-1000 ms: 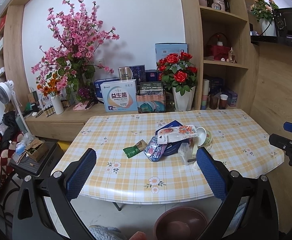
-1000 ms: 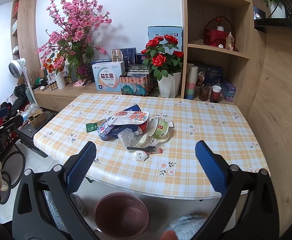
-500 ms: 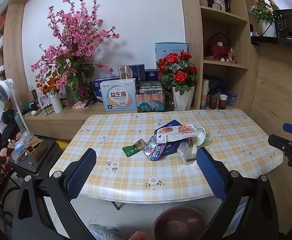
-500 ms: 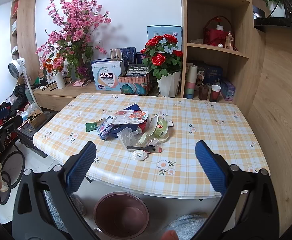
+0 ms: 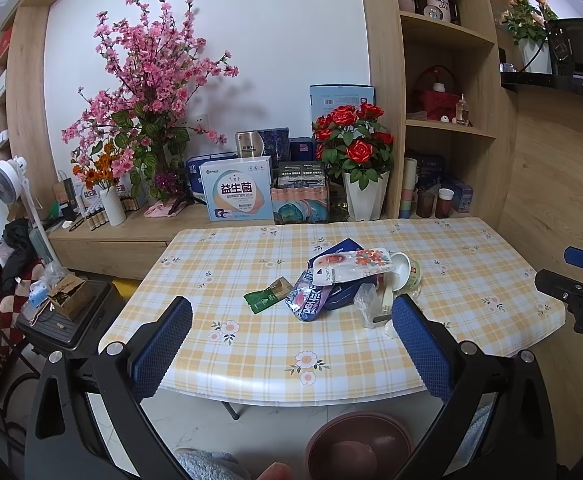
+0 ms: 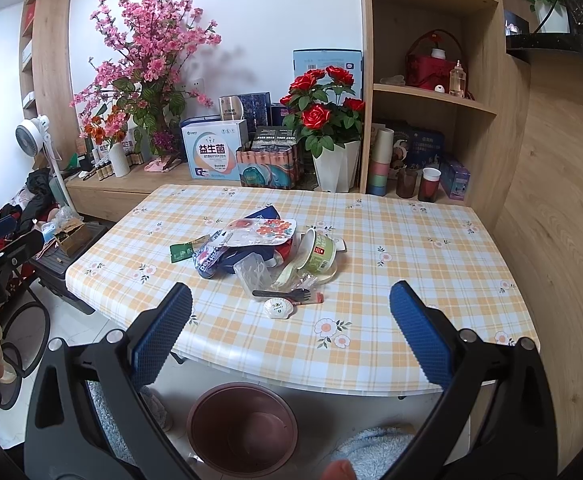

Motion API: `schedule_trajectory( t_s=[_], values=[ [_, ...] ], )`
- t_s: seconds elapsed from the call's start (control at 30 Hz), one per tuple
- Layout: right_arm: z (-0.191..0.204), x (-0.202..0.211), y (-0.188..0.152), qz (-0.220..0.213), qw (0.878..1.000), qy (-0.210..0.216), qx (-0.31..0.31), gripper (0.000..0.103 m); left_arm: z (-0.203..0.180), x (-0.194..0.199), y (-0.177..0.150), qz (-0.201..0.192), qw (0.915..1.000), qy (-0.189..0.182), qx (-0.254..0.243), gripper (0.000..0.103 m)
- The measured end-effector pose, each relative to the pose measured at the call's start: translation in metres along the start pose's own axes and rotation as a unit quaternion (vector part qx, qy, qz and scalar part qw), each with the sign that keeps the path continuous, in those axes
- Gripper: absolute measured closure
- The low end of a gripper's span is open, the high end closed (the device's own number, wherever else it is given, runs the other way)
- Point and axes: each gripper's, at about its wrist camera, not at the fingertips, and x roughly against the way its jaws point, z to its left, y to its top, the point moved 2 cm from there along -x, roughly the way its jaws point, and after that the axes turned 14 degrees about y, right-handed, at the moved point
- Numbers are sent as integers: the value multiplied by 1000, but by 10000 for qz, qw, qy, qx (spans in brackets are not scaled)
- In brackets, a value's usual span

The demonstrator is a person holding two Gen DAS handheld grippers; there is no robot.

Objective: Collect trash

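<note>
A heap of trash lies mid-table on the checked cloth: a floral pouch (image 5: 353, 264) (image 6: 263, 230), a green sachet (image 5: 266, 295) (image 6: 182, 250), a blue-pink wrapper (image 5: 306, 300), a tipped green cup (image 6: 318, 252), clear plastic (image 6: 253, 274), a black fork (image 6: 281, 293) and a white shell-shaped lid (image 6: 277, 307). A brown bin (image 6: 241, 426) (image 5: 357, 446) stands on the floor under the near table edge. My left gripper (image 5: 291, 340) and right gripper (image 6: 290, 330) both hang open in front of the table, short of the trash, holding nothing.
Behind the table (image 5: 251, 356) a low wooden shelf (image 5: 131, 232) carries boxes, a pink blossom arrangement (image 5: 147, 92) and a potted rose (image 6: 325, 120). A fan (image 5: 9, 178) and cluttered black stand (image 5: 67, 312) are at the left. A wooden wall (image 6: 551, 200) closes the right.
Both views have shifted only slightly; the grippers stay open and the trash has not moved.
</note>
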Motion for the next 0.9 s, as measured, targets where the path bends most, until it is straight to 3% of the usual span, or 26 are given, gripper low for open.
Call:
schedule_trajectory(
  t_s=[0.57, 0.6, 0.9],
  values=[
    [-8, -3, 2, 31, 10000, -74, -49, 6, -1, -10, -10, 23, 10000, 3, 56, 5],
    [-8, -16, -13, 46, 9999, -93, -56, 6, -1, -13, -12, 32, 10000, -14, 82, 5],
    [-31, -51, -13, 56, 9997, 35, -248, 5, 2, -49, -17, 117, 9978, -475, 448, 5]
  ],
)
